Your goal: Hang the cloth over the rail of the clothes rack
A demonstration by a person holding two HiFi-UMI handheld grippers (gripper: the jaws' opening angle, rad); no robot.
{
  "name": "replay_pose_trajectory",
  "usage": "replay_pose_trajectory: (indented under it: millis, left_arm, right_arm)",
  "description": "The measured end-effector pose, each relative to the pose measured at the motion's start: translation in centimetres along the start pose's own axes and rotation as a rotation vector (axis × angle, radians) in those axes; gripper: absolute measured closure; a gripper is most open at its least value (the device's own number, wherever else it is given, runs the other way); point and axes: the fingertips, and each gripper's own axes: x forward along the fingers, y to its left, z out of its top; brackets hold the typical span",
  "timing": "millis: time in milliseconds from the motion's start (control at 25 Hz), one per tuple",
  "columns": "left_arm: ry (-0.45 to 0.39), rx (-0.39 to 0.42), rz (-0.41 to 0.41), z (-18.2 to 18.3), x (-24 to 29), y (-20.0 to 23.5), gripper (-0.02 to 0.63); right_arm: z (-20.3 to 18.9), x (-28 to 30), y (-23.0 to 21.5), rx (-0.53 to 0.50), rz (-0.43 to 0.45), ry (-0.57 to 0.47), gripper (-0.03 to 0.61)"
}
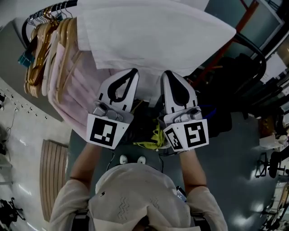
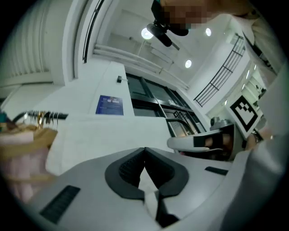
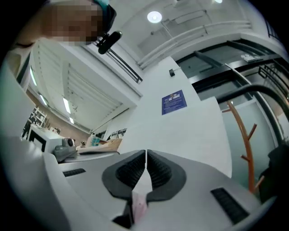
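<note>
The white cloth (image 1: 149, 36) spreads wide in front of me, beside the hangers on the black rail (image 1: 45, 10) of the clothes rack. Its near edge is pinched by both grippers, side by side. My left gripper (image 1: 132, 72) is shut on that edge, with cloth (image 2: 113, 131) running out past its closed tips (image 2: 144, 151). The right gripper (image 1: 167, 74) is shut on the same edge further right, and the cloth (image 3: 189, 131) fills its view beyond its closed tips (image 3: 146, 154). Whether the cloth rests on the rail is hidden.
Several wooden hangers (image 1: 38, 54) with pink garments (image 1: 74, 85) hang at the left end of the rail. A black curved bar (image 1: 253, 47) and an orange pole (image 1: 235, 31) stand to the right. Dark clutter and something yellow (image 1: 156, 137) lie below my grippers.
</note>
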Motion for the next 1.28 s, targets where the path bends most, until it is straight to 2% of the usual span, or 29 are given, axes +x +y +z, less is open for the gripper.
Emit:
replay_pose_trajectory:
  millis: [120,240,480,600,800,880,1040,1280]
  left_arm:
    - [0.122,-0.112,-0.041,-6.6,-3.3,-2.5,0.602]
    - [0.215,-0.201,-0.036,-10.6,-7.2,-5.0,0.601]
    - [0.326,-0.233,-0.099,-17.1,-11.1,-8.7,0.601]
    - [0.368,-0.261,-0.076,-18.7,-12.2,-9.2,0.601]
    - [0.375,-0.303,-0.044,-20.1,-13.6,-10.1,0.601]
    - [0.385,-0.326,-0.051,-20.4,-14.1,-10.7,0.601]
    - [0.408,-0.321,-0.082,-21.0,-14.2,-11.6,0.601]
    - [0.422,-0.338,-0.079,-21.8,-14.2,-11.2,0.601]
  right_arm:
    - [-5.5,-1.4,1.4,0.089,-0.019,0.064,0.552]
    - [-10.3,-4.7,3.8,0.14,-0.027,0.165,0.552]
    - [-18.4,-8.8,5.2,0.222,-0.036,0.291,0.552]
    - [-20.3,-10.8,5.6,0.24,-0.032,0.341,0.552]
    - [-22.2,-13.2,6.8,0.225,-0.014,0.38,0.552]
    - [-22.6,-13.7,7.3,0.234,-0.017,0.395,0.553]
    - [-23.0,-13.9,7.6,0.223,-0.02,0.401,0.552]
    - [-24.1,-13.9,7.8,0.235,-0.021,0.424,0.552]
